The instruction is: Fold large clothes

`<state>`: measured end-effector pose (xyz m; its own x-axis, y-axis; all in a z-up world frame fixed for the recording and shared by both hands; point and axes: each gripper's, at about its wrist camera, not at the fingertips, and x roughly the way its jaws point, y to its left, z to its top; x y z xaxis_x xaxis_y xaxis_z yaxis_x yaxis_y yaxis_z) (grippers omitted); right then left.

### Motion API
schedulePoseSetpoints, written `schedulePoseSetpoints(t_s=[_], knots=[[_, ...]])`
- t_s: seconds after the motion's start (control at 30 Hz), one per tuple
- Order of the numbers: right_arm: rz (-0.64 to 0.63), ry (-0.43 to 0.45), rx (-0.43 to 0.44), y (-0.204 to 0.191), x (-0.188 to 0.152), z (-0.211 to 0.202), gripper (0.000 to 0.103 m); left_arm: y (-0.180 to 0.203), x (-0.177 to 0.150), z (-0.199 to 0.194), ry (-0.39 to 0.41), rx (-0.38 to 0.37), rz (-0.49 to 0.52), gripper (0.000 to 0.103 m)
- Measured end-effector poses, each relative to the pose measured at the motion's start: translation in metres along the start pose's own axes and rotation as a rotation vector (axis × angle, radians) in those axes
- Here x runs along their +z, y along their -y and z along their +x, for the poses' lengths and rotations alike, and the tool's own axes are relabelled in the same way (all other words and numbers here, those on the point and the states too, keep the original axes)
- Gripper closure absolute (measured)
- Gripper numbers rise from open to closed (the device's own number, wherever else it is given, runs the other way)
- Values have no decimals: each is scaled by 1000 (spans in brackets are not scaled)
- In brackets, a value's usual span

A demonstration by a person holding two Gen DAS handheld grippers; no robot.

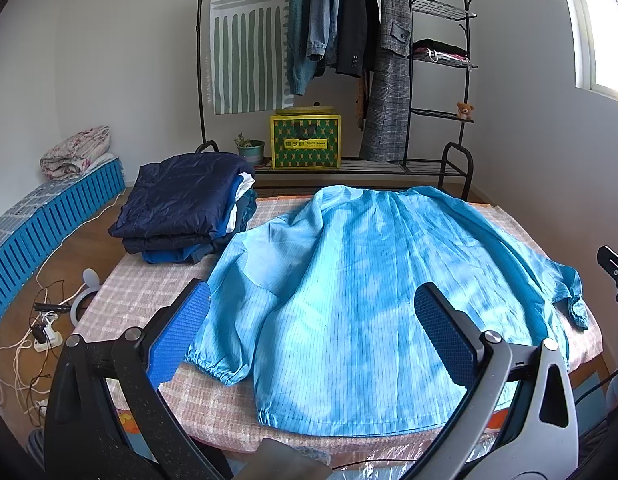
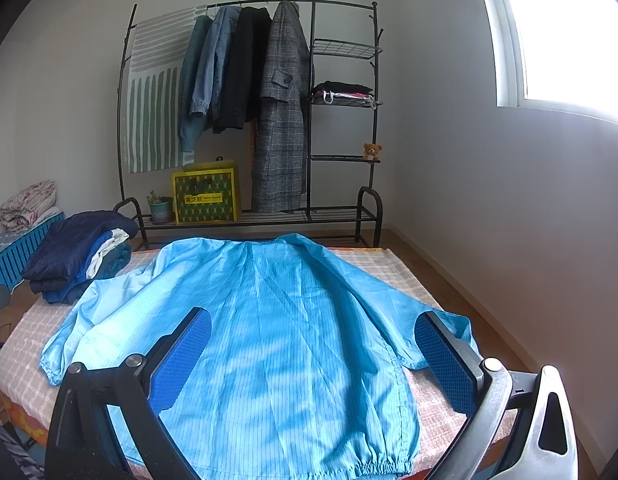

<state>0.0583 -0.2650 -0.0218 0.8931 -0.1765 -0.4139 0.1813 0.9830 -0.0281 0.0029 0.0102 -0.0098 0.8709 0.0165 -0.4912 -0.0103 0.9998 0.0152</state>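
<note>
A large light-blue striped jacket (image 1: 349,288) lies spread flat, back up, on the table with a pink checked cloth (image 1: 149,292). Its hem is toward me and both sleeves are spread out to the sides. It also shows in the right wrist view (image 2: 277,320). My left gripper (image 1: 309,312) is open and empty above the near left part of the jacket. My right gripper (image 2: 313,336) is open and empty above the near right part, and its body shows at the right edge of the left wrist view (image 1: 615,276).
A stack of folded dark-blue clothes (image 1: 185,208) sits on the table's far left corner. A black clothes rack (image 1: 333,40) with hanging coats and a yellow box (image 1: 305,140) stands behind. Cables (image 1: 41,320) and blue crates (image 1: 49,224) are on the floor at left.
</note>
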Motion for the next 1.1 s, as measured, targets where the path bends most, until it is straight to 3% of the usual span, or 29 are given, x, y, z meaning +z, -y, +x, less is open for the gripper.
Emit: schedulePoseSetpoints(t_s=[0.4,0.7,0.9,1.1], knots=[[-30,-2,29,-25,4,10,0,-29,-4,15,-15,32,-3,0],[-87,23,91,-60,-1,21,0,-92,-1,61,-82,52,1,0],[-123,12,245,-92,9,31,0,-153,-8,130,-236,30,-78,11],[-207,37,336,-136,27,53,0,-201,-37,199,-442,-64,-274,14]])
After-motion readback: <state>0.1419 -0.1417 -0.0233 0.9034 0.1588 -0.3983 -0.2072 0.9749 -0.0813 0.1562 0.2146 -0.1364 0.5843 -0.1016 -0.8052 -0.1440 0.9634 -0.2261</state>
